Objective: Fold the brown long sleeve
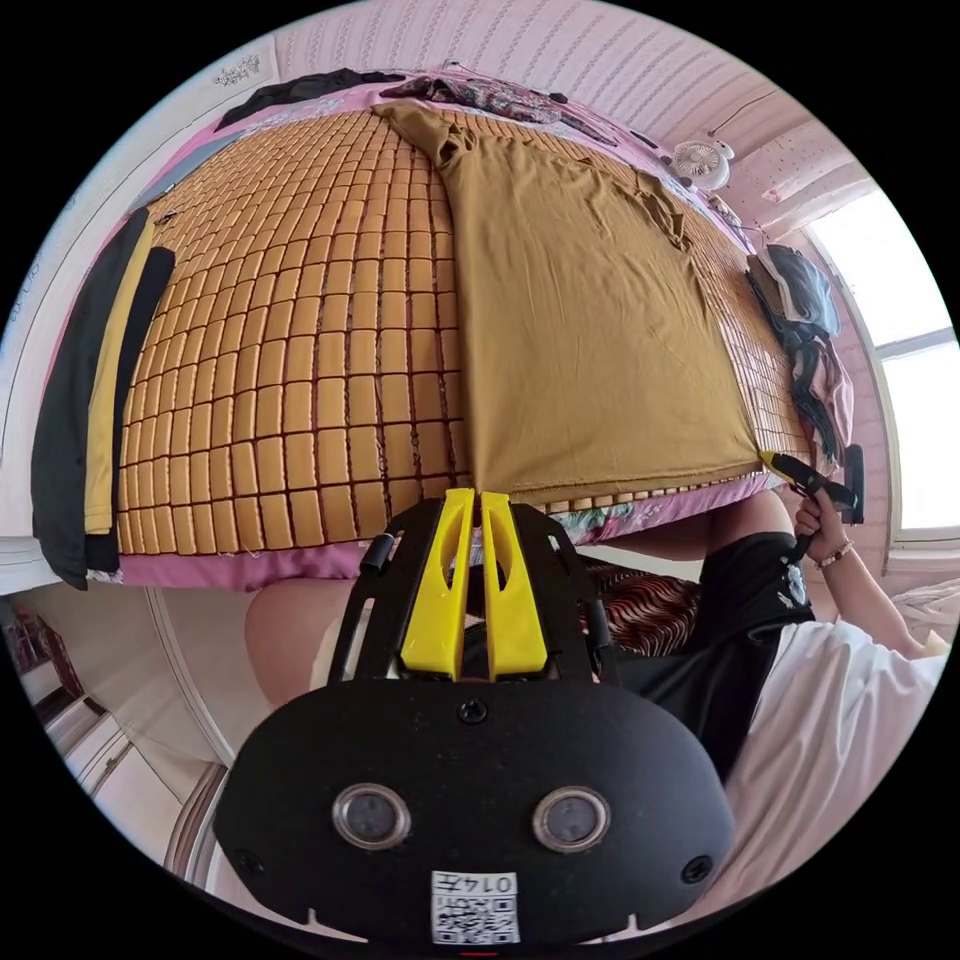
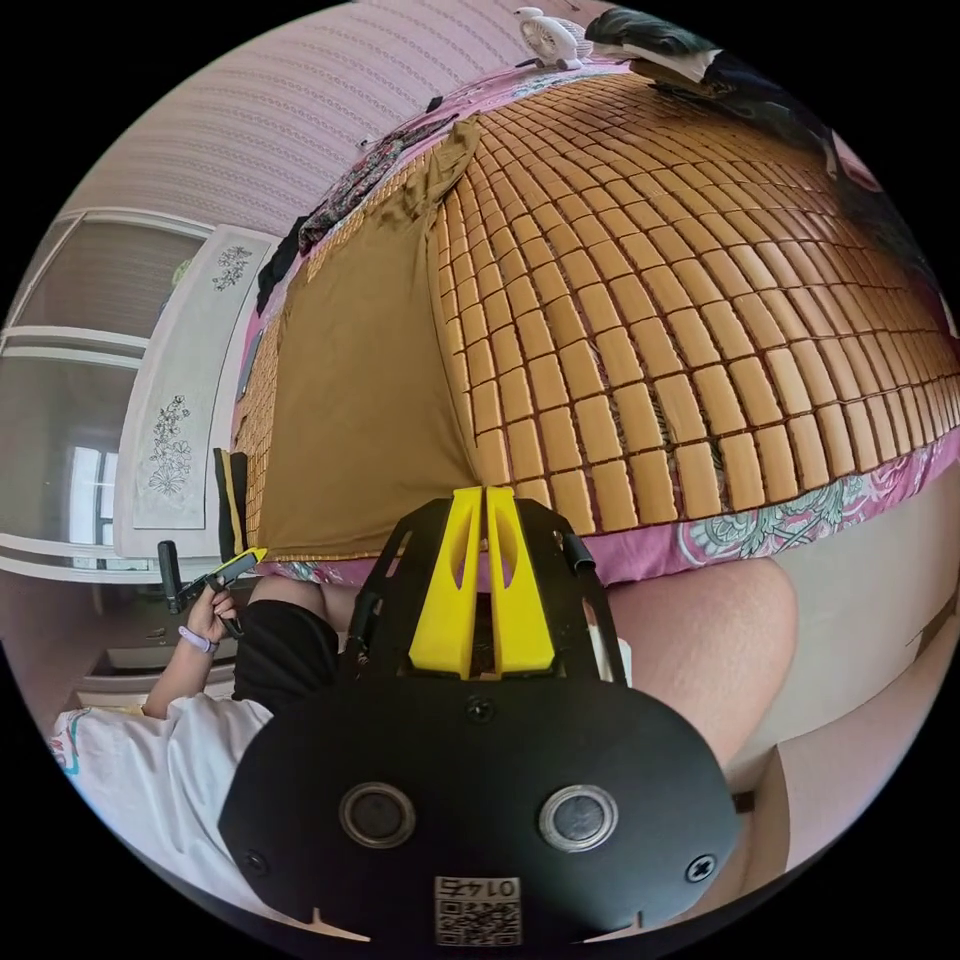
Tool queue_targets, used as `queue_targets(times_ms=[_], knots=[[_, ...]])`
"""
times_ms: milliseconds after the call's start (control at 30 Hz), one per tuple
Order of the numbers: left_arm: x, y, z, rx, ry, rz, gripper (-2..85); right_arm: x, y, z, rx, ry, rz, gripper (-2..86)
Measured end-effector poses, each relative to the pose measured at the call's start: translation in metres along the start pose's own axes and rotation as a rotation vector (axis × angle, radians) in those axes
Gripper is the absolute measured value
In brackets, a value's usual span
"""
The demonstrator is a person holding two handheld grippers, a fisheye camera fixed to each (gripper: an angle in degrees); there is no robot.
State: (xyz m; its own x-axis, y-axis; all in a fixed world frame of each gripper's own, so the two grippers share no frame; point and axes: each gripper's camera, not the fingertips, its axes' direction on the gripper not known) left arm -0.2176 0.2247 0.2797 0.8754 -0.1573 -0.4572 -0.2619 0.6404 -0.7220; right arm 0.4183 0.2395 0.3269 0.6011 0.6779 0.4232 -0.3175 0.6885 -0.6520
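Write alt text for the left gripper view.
A brown long sleeve lies spread on a bamboo mat covering a bed, its near hem corners pinched by the left claw and the right claw, both shut.

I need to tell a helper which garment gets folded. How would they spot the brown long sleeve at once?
Find the bed covered by a tiled bamboo mat. The brown long sleeve lies spread flat on it, hem at the near edge. The black and yellow garment hangs over the mat's side instead.
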Motion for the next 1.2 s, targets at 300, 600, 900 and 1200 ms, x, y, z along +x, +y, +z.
queue_targets(times_ms=[300, 600, 900, 1200], knots=[[-0.017, -0.009, 0.005, -0.054, 0.064, -0.074, -0.9, 0.032, 0.020, -0.003, 0.044, -0.089, 0.166, -0.5], [-0.022, -0.007, -0.001, -0.022, 0.034, -0.107, 0.0, 0.036, 0.046, -0.009, 0.055, -0.103, 0.189, -0.9], [-0.020, 0.018, -0.022, 0.130, 0.070, -0.066, 3.5, 0.022, 0.093, -0.030, 0.165, -0.159, 0.118, -0.8], [0.007, 0.021, -0.047, 0.364, 0.049, 0.097, -0.7, -0.051, 0.103, -0.060, 0.384, 0.068, -0.201, 2.5]])
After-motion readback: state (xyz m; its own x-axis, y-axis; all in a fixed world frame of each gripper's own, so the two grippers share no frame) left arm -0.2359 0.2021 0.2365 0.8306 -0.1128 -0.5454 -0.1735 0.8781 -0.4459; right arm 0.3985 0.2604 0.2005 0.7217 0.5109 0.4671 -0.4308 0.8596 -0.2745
